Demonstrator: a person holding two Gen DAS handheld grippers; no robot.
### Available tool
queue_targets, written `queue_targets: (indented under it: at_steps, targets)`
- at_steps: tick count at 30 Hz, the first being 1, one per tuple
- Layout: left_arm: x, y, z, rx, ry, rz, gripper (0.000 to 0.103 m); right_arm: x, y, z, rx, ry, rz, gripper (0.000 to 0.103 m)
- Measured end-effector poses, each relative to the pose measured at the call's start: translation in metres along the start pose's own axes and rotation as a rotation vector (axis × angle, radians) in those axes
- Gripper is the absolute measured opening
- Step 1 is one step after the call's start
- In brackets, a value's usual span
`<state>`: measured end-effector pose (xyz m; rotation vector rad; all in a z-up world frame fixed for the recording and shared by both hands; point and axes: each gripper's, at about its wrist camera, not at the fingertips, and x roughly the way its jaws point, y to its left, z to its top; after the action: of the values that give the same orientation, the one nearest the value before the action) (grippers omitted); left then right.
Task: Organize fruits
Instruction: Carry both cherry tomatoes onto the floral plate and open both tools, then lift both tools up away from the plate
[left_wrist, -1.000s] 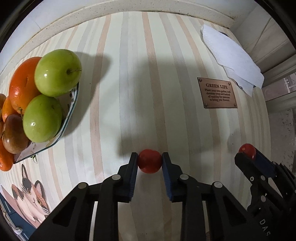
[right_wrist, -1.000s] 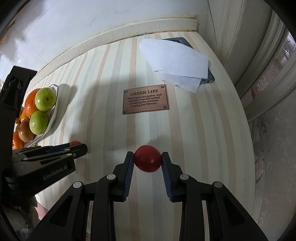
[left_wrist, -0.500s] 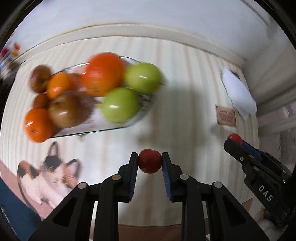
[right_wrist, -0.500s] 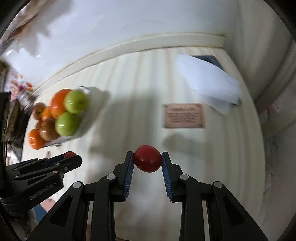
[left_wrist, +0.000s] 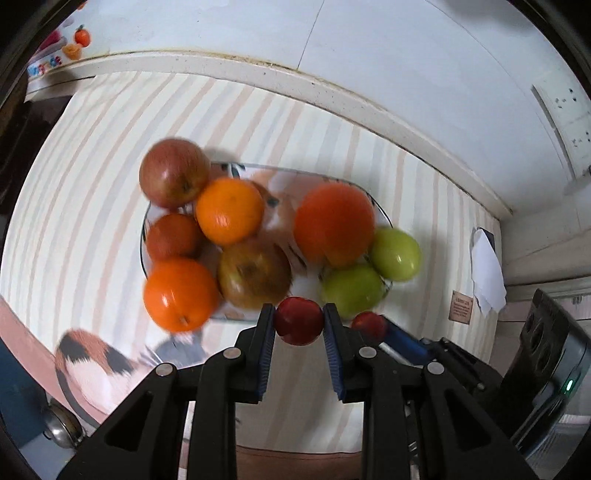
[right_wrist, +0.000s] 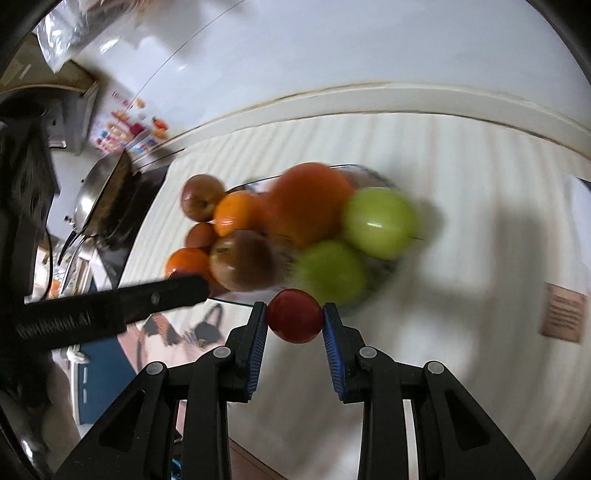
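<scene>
A glass dish (left_wrist: 284, 179) on the striped cloth holds oranges (left_wrist: 229, 209), two green apples (left_wrist: 396, 252) and red-brown apples (left_wrist: 173, 171). In the left wrist view my left gripper (left_wrist: 298, 312) is shut on a small red fruit (left_wrist: 298, 326), hanging above the dish's near edge. Just to its right, my right gripper shows a blue pad (left_wrist: 402, 341) and its own red fruit (left_wrist: 368, 322). The right wrist view shows my right gripper (right_wrist: 294, 309) shut on that red fruit (right_wrist: 294, 319), near the green apples (right_wrist: 380, 221). The left gripper's black finger (right_wrist: 166, 295) crosses in from the left.
A brown plaque (left_wrist: 460, 307) and a white paper towel (left_wrist: 487, 273) lie at the right end of the counter. A cat-print mat (left_wrist: 92, 354) lies in front of the dish on the left. A metal pan (right_wrist: 99, 195) sits beyond the cloth's left edge. The wall runs close behind.
Both grippers have swung left from the plaque area to above the dish's near edge, each still holding its red fruit. The dish has come from the left edge to centre view.
</scene>
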<state>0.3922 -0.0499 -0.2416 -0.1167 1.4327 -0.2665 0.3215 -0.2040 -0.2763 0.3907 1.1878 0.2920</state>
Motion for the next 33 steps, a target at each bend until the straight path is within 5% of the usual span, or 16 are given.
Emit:
queue_targets:
  at_steps: [12, 14, 17, 21, 22, 25, 33]
  targets:
    - [0.032, 0.011, 0.055, 0.020, 0.138, 0.018, 0.024, 0.038, 0.028, 0.042, -0.066, 0.070, -0.029, 0.034]
    - [0.032, 0.010, 0.056, 0.024, 0.137, 0.012, 0.027, 0.038, 0.027, 0.045, -0.049, 0.078, -0.046, 0.041]
    - [0.028, 0.011, 0.056, 0.020, 0.131, 0.003, 0.036, 0.030, 0.025, 0.046, -0.022, 0.059, -0.048, 0.057]
    - [0.015, 0.016, 0.047, 0.007, 0.090, 0.018, 0.079, 0.013, 0.019, 0.047, 0.017, 0.033, -0.075, 0.076]
    - [0.010, 0.018, 0.043, 0.001, 0.073, 0.030, 0.083, 0.010, 0.018, 0.047, 0.017, 0.032, -0.098, 0.083]
    - [-0.002, 0.025, 0.029, -0.015, 0.023, 0.081, 0.089, 0.000, 0.015, 0.046, 0.005, 0.031, -0.186, 0.092]
    - [-0.028, 0.030, -0.022, -0.057, -0.101, 0.214, 0.089, -0.018, 0.017, 0.037, -0.047, 0.026, -0.318, 0.094]
